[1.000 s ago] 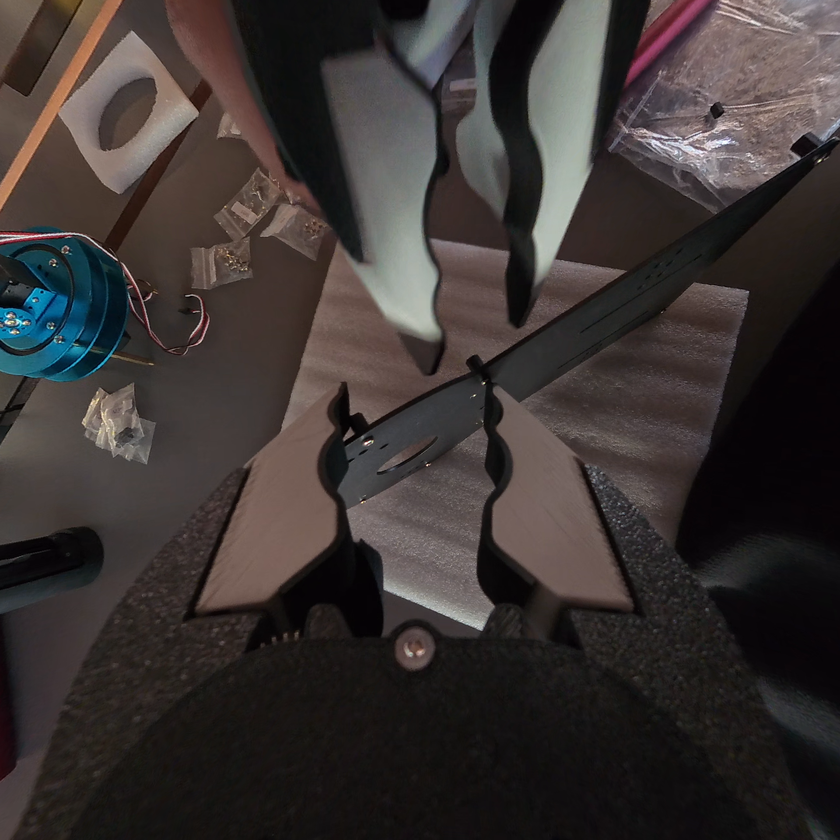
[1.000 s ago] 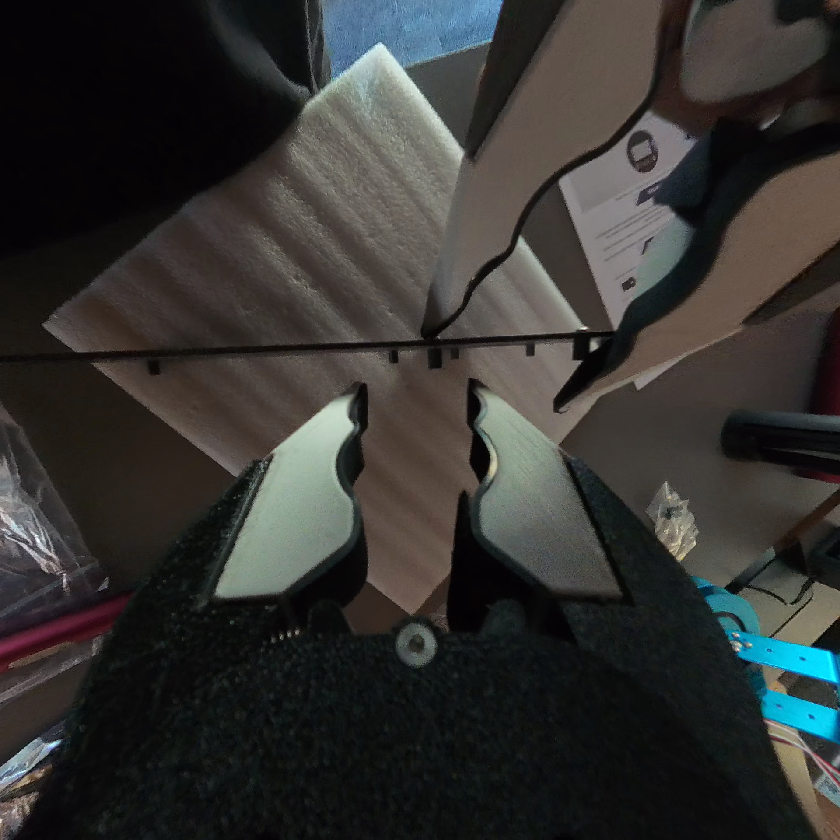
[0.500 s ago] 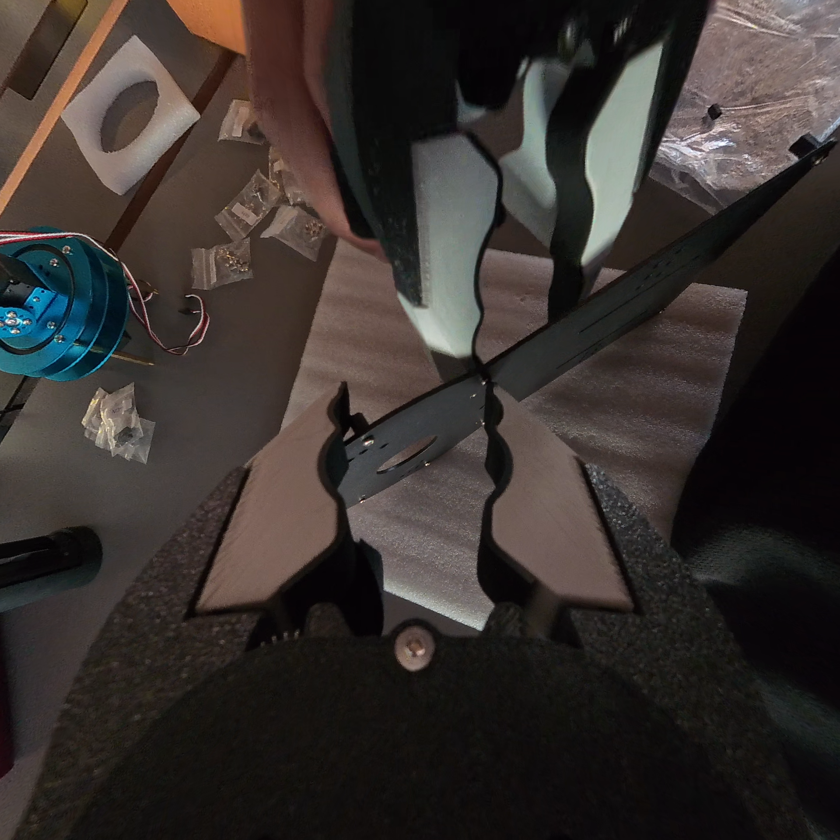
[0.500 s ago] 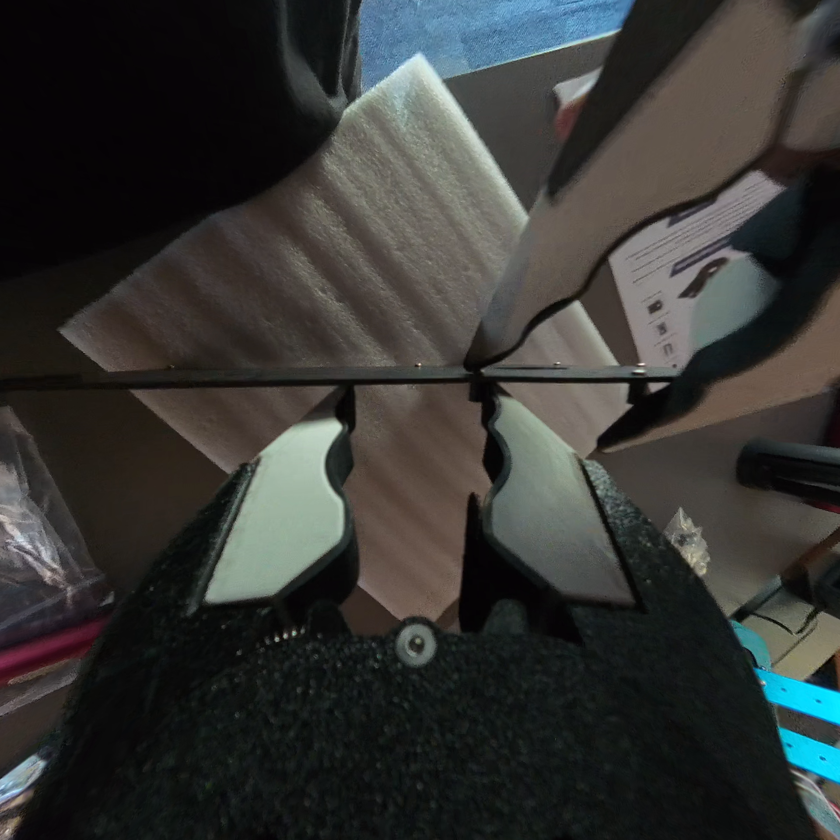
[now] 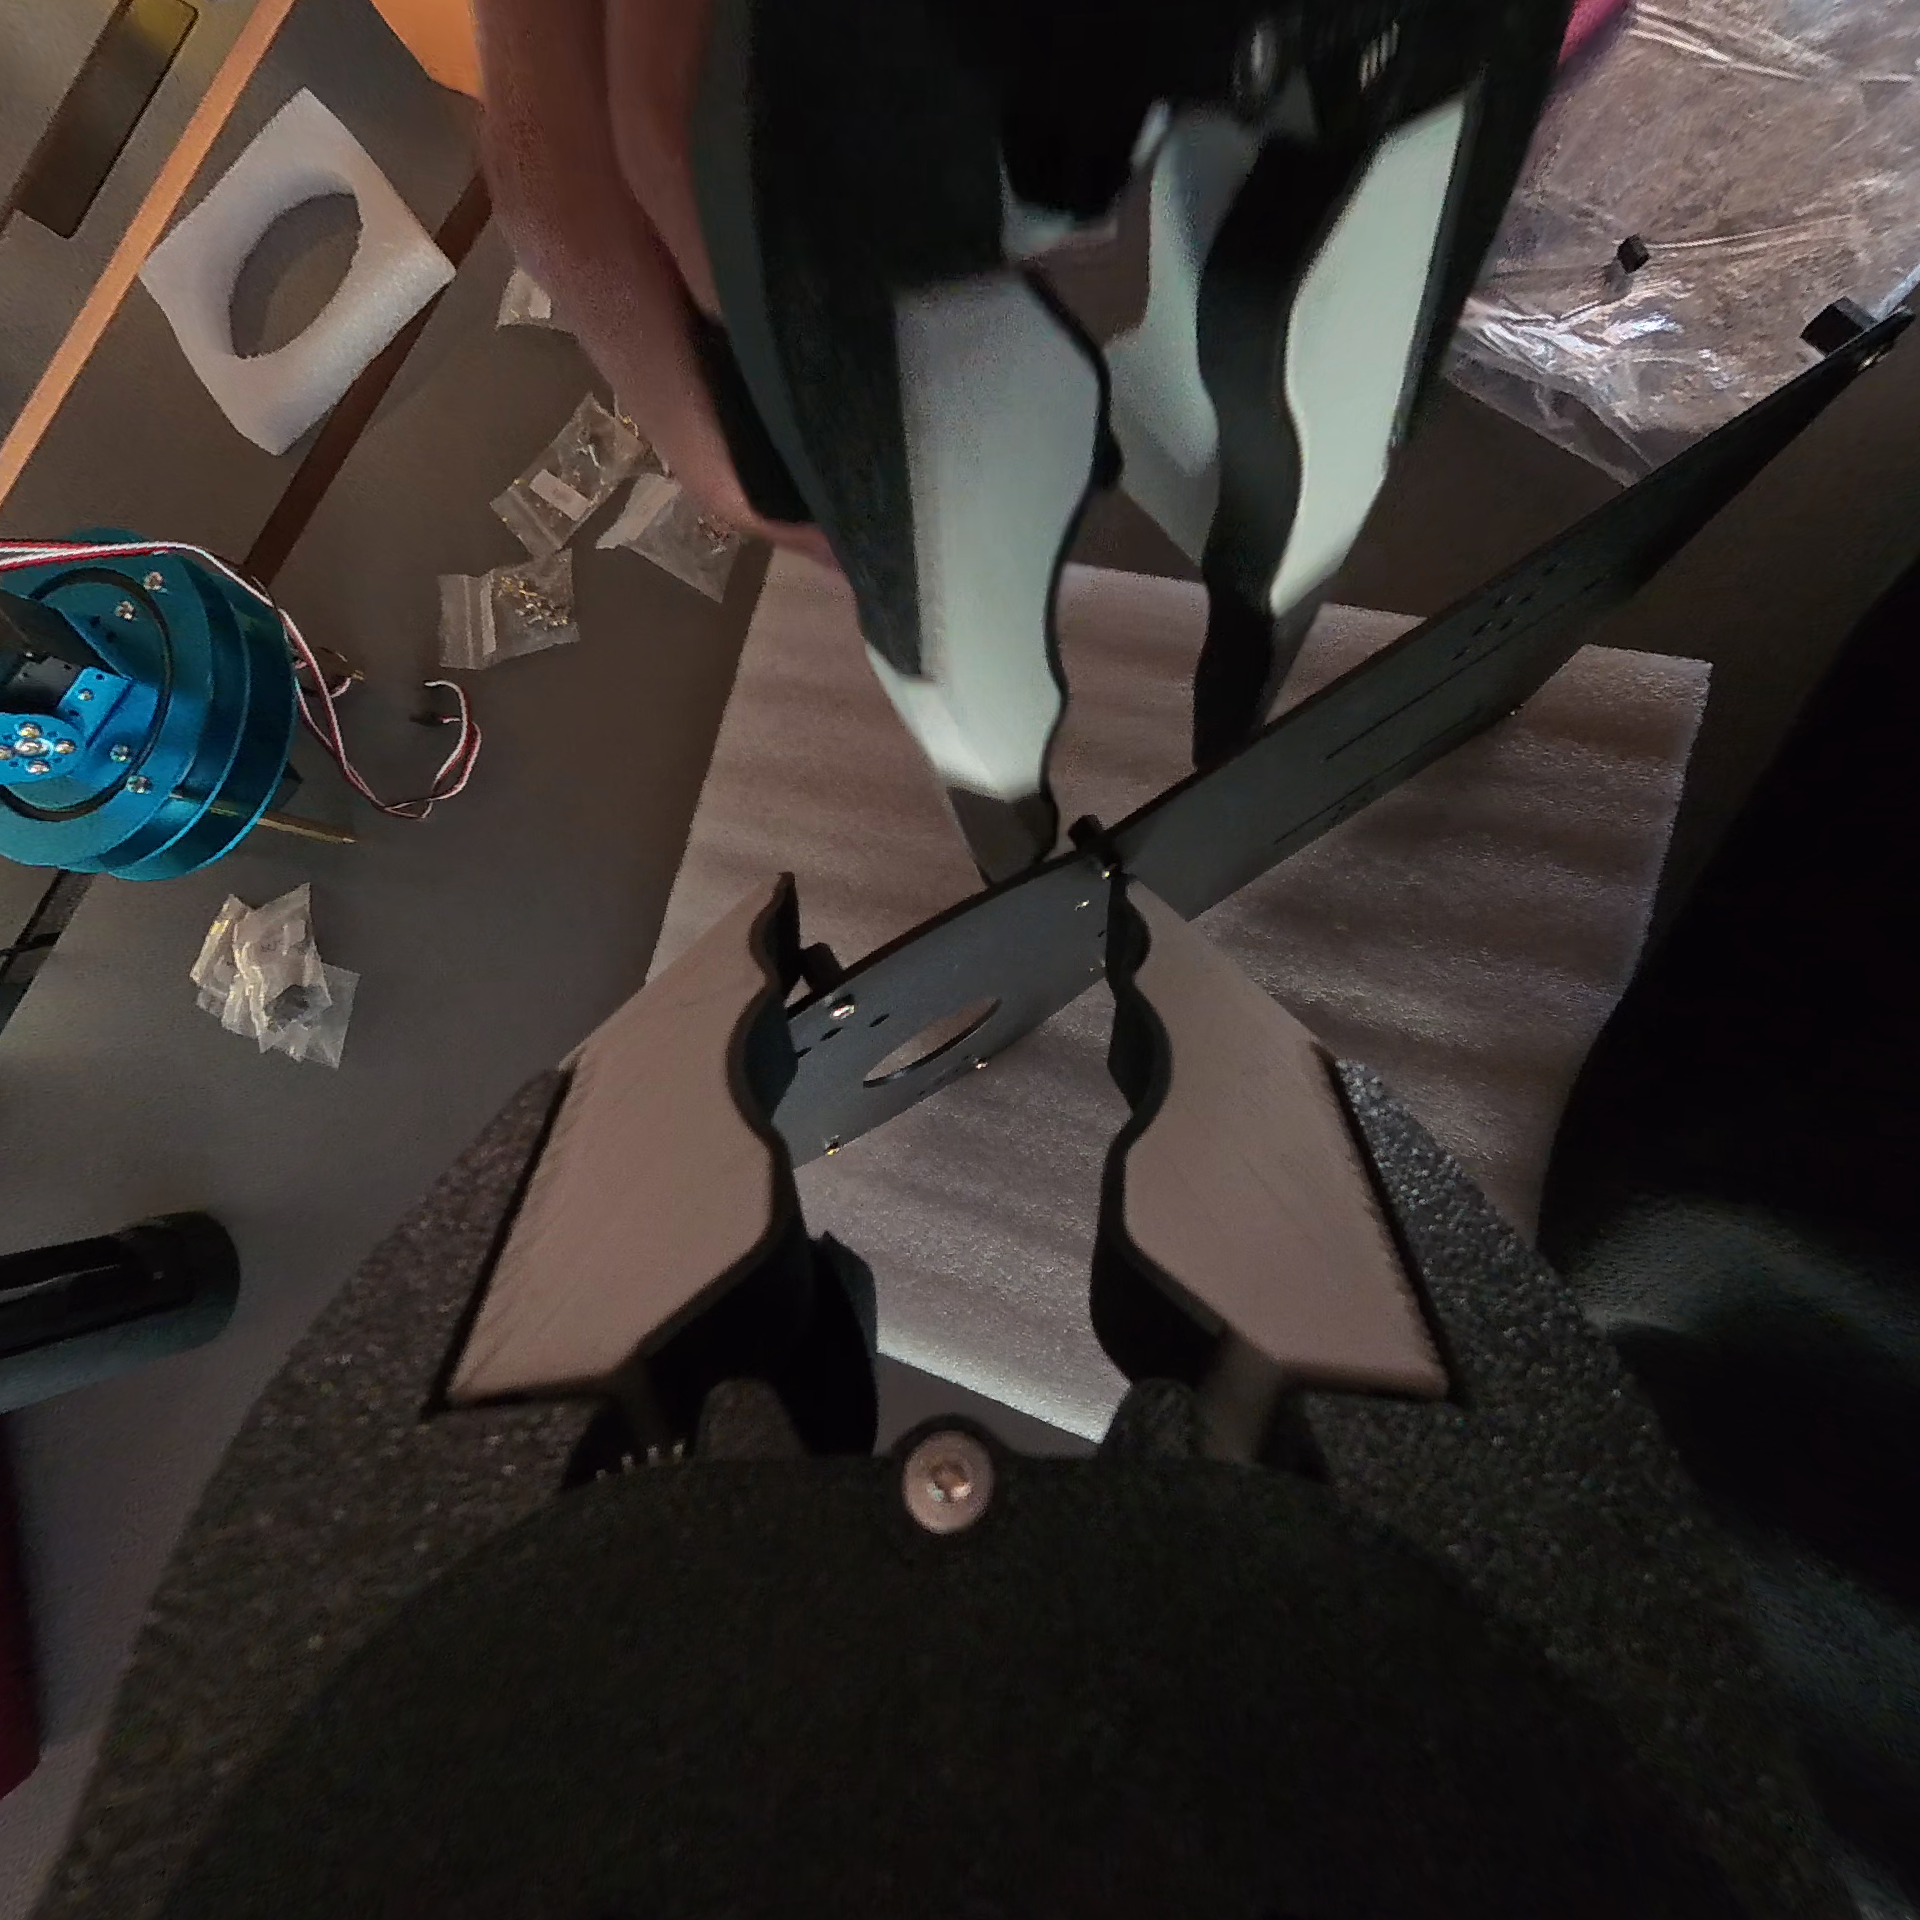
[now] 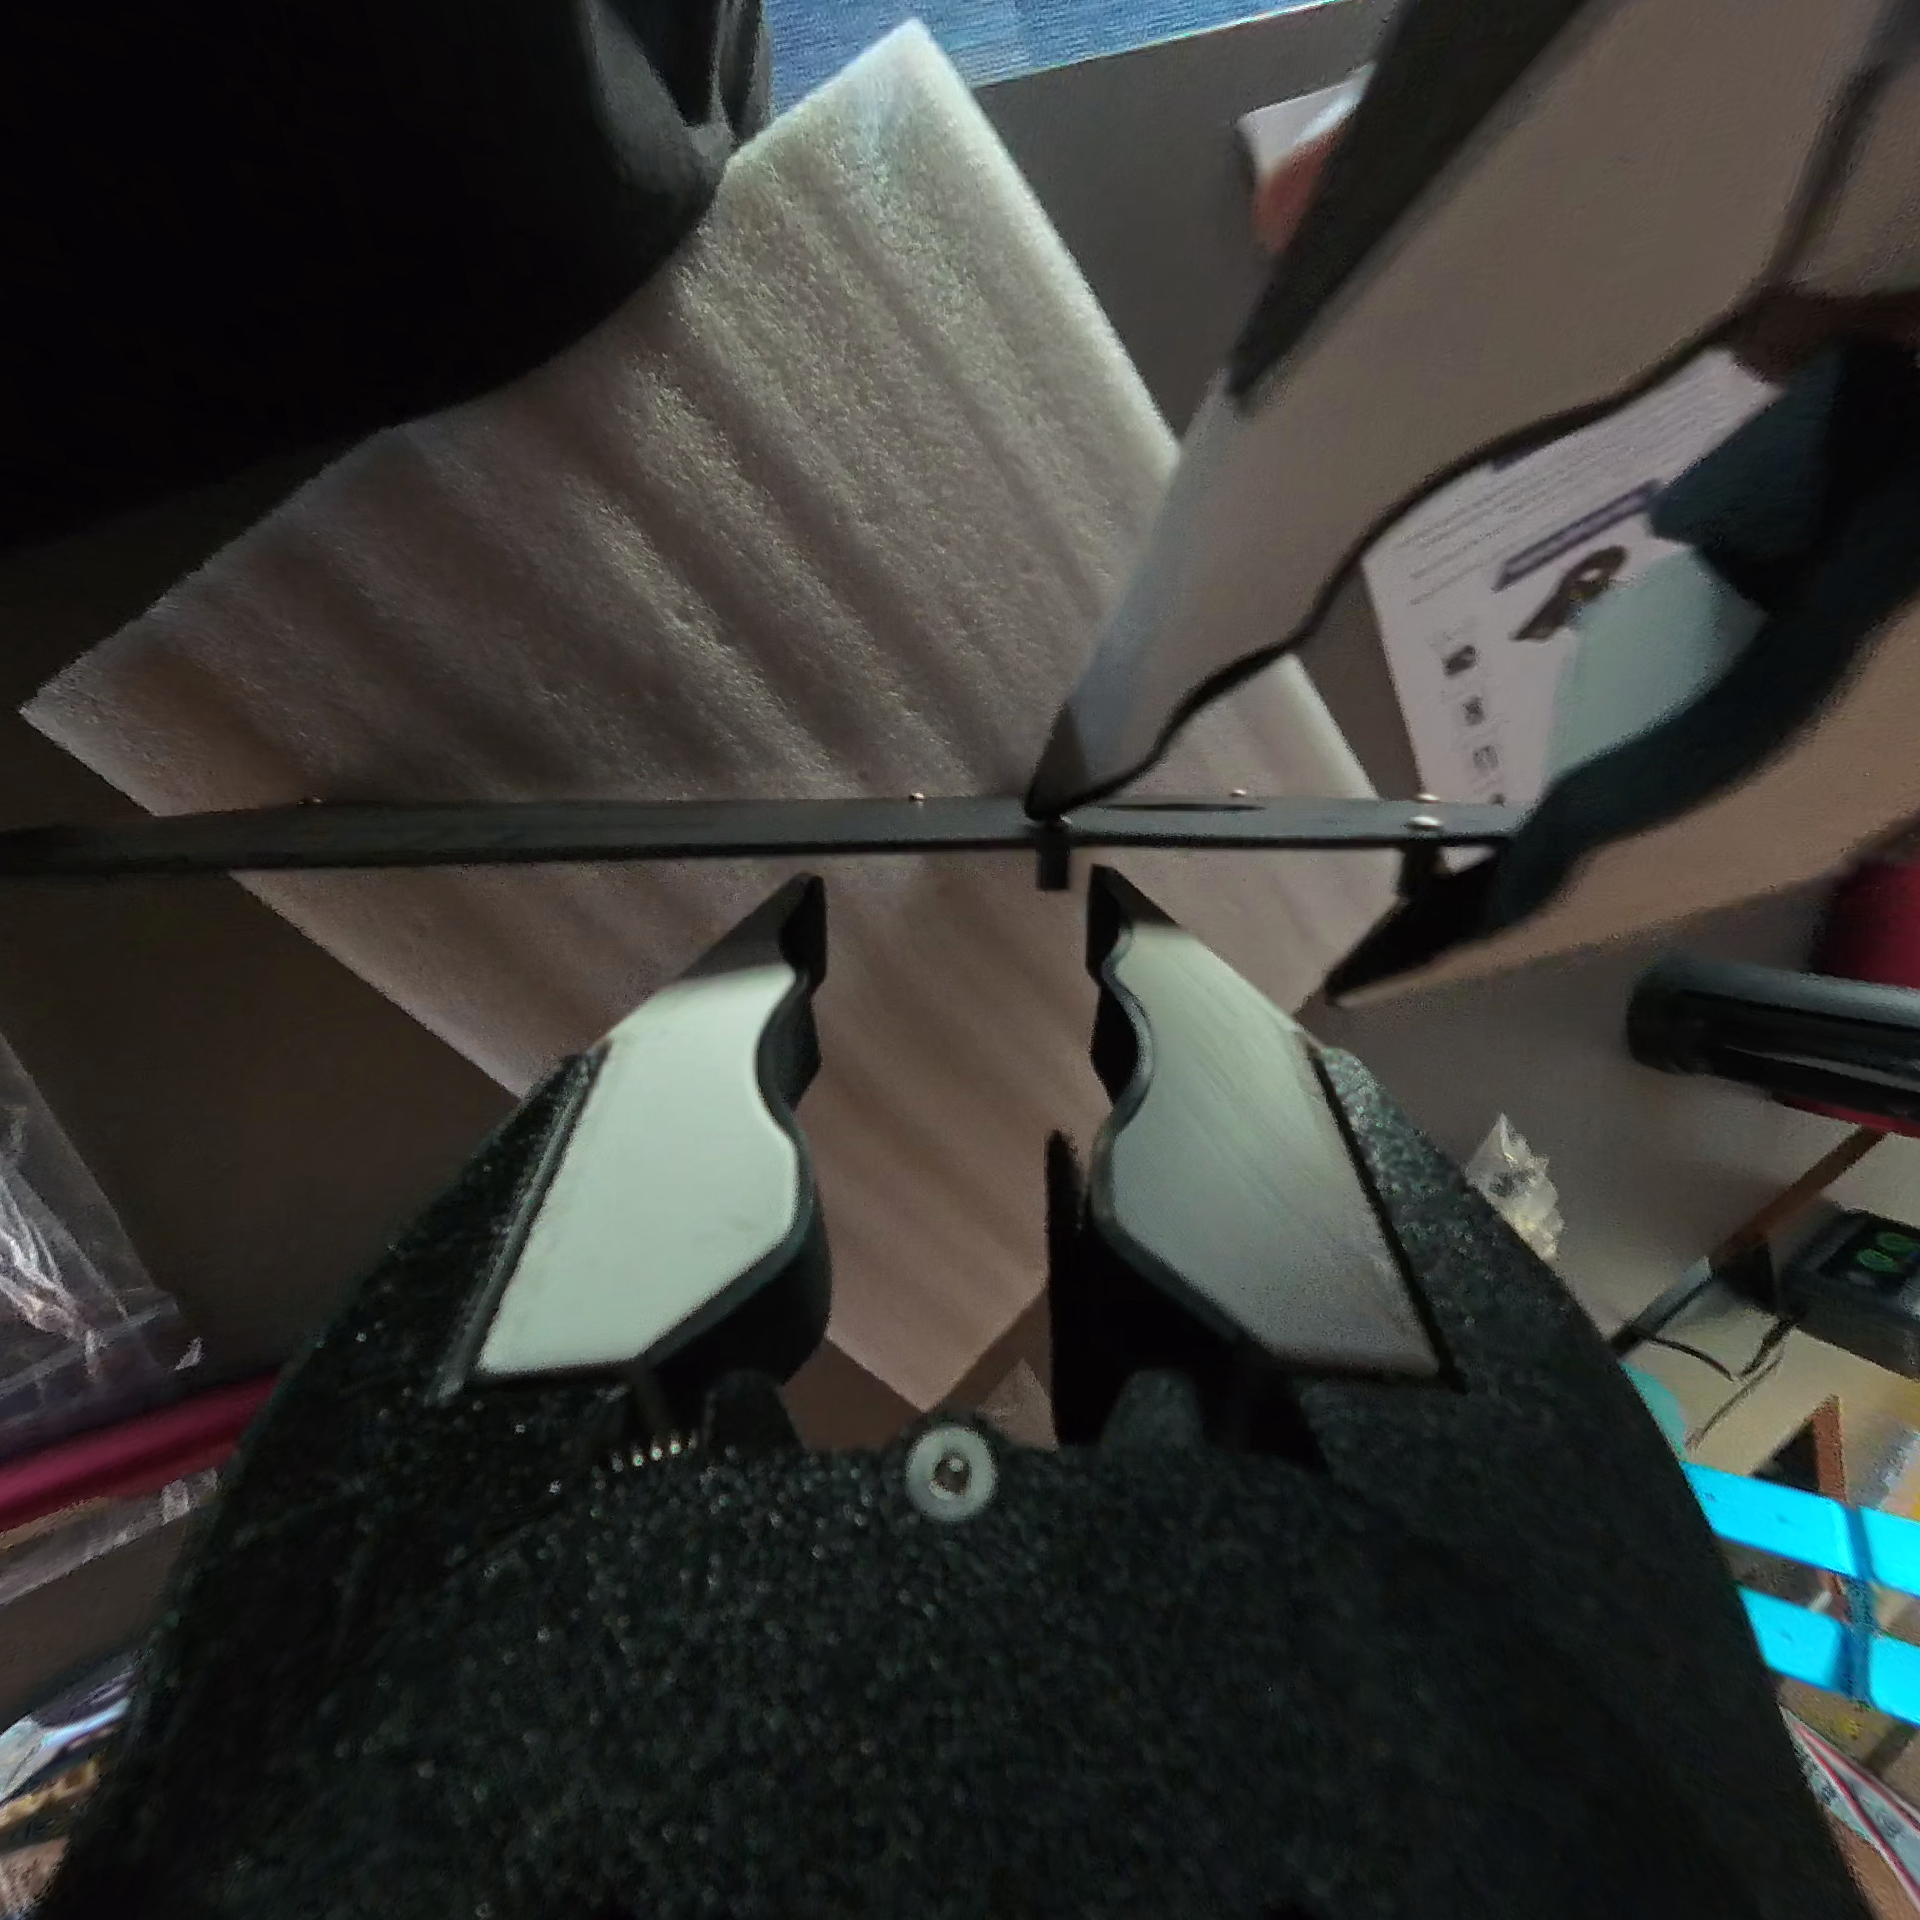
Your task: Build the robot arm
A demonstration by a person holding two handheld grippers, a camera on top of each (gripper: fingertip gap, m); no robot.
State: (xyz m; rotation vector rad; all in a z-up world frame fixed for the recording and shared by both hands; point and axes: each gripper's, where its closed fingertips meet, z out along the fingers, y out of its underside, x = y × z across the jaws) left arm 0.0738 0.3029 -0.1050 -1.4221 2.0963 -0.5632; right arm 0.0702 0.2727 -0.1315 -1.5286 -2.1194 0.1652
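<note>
Left tongs (image 5: 951, 914) grip the black plate (image 5: 1351, 748) over the foam (image 5: 1403, 997); right tongs (image 6: 951, 894) gape beside its peg (image 6: 1049, 868), nothing yet joined

A long, thin black metal plate (image 5: 1351, 748) is clamped at its wider end across the fingers of the left hand-held gripper (image 5: 951, 966) and held above a white foam sheet (image 5: 1403, 987). That end has an oval cut-out, small holes and silver screw heads; the narrower part, pierced with slots, runs out toward 2 o'clock in the left wrist view. A small black peg (image 5: 1086, 831) stands on it at mid-length. The right hand-held gripper (image 6: 951, 894), fingers parted, hangs just beside the plate's edge, near the peg (image 6: 1051, 862). From there the plate (image 6: 520, 826) shows edge-on, running from 9 to 3 o'clock.
</note>
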